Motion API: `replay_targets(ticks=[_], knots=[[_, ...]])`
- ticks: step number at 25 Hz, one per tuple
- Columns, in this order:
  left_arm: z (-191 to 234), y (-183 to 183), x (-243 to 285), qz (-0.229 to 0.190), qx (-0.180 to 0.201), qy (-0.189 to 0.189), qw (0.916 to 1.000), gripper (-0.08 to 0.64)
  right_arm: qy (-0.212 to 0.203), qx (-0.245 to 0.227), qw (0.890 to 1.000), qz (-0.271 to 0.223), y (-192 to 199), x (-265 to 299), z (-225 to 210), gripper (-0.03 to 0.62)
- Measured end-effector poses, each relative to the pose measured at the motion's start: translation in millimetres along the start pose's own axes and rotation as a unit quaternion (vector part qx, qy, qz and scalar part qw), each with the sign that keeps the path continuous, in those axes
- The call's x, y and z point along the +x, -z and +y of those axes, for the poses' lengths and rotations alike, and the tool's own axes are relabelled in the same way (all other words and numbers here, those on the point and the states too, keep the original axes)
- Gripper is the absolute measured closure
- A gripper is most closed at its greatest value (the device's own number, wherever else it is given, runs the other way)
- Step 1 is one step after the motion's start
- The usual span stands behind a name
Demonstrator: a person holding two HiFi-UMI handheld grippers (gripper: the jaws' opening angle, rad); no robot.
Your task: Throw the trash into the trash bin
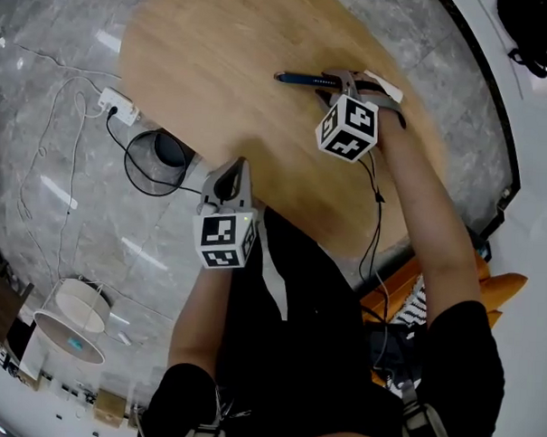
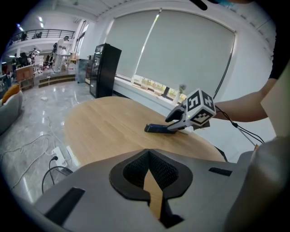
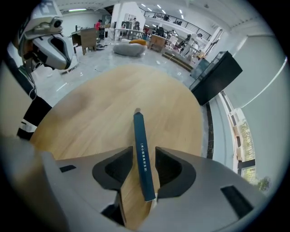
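Observation:
A long, narrow dark blue box (image 1: pixel 298 78) lies flat on the round wooden table (image 1: pixel 217 57). My right gripper (image 1: pixel 338 82) points steeply down over its near end. In the right gripper view the blue box (image 3: pixel 141 149) runs between the spread jaws, with bare wood showing beside it on the left, so the gripper is open. A white scrap of paper (image 1: pixel 386 86) lies just beyond that gripper. My left gripper (image 1: pixel 232 173) hovers at the table's near edge; its pads (image 2: pixel 136 174) meet at the tips with nothing held. From the left gripper view the right gripper (image 2: pixel 179 118) sits over the blue box (image 2: pixel 156 128).
A white round container (image 1: pixel 70 322) stands on the grey floor at lower left. A power strip (image 1: pixel 120 107) with cables and a dark round object (image 1: pixel 168 150) lie beside the table. An orange seat (image 1: pixel 406 282) is at the right. A black cabinet (image 2: pixel 105 68) stands farther off.

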State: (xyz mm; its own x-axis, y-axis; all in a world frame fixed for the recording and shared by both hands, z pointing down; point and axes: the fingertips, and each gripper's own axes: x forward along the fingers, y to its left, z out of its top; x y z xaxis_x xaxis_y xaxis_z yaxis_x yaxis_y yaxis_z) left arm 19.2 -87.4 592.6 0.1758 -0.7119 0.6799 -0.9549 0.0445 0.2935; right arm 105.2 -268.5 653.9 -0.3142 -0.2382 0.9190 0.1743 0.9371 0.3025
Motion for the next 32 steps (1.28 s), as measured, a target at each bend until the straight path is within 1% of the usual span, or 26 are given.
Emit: replay_targets(ticks=[4,9,10,13,15,18,19,21,24,26,29,32], knots=[[3,9,0,0.006,-0.008,-0.007,0.9999,0.547,-0.027,-0.006,0.999,0.017,3,11,-3,0.456],[6,15,-4,0.008,-0.022,-0.013,0.9996,0.548,-0.060,-0.019,0.997,0.046,7,28,5,0.456],[7,16,-5,0.009,-0.024,-0.012,0.9996,0.548,-0.065,-0.019,0.996,0.050,7,30,7,0.492],[7,19,-5,0.013,-0.022,-0.011,0.9996,0.548,-0.082,-0.007,0.995,0.048,4,27,12,0.499],[6,18,-4,0.013,-0.021,-0.011,0.9996,0.548,-0.079,0.001,0.996,0.036,1,20,10,0.499],[7,16,-3,0.009,-0.028,-0.013,0.9995,0.548,-0.056,0.027,0.998,0.013,-6,4,2,0.499],[8,14,-2,0.008,-0.029,-0.013,0.9995,0.548,-0.045,0.047,0.998,0.003,-9,-4,-2,0.500],[8,12,0,0.007,-0.027,-0.011,0.9996,0.548,-0.021,0.104,0.994,-0.026,-16,-22,-11,0.500],[4,8,2,0.005,-0.019,-0.007,0.9998,0.548,0.028,0.185,0.980,-0.072,-21,-54,-16,0.500],[3,5,3,0.002,-0.020,-0.006,0.9998,0.548,0.072,0.237,0.963,-0.103,-20,-73,-17,0.500],[3,1,3,-0.004,-0.026,-0.008,0.9996,0.548,0.124,0.310,0.930,-0.153,-21,-98,-10,0.500],[1,-2,3,-0.010,-0.028,-0.010,0.9995,0.548,0.169,0.358,0.894,-0.210,-26,-123,2,0.500]])
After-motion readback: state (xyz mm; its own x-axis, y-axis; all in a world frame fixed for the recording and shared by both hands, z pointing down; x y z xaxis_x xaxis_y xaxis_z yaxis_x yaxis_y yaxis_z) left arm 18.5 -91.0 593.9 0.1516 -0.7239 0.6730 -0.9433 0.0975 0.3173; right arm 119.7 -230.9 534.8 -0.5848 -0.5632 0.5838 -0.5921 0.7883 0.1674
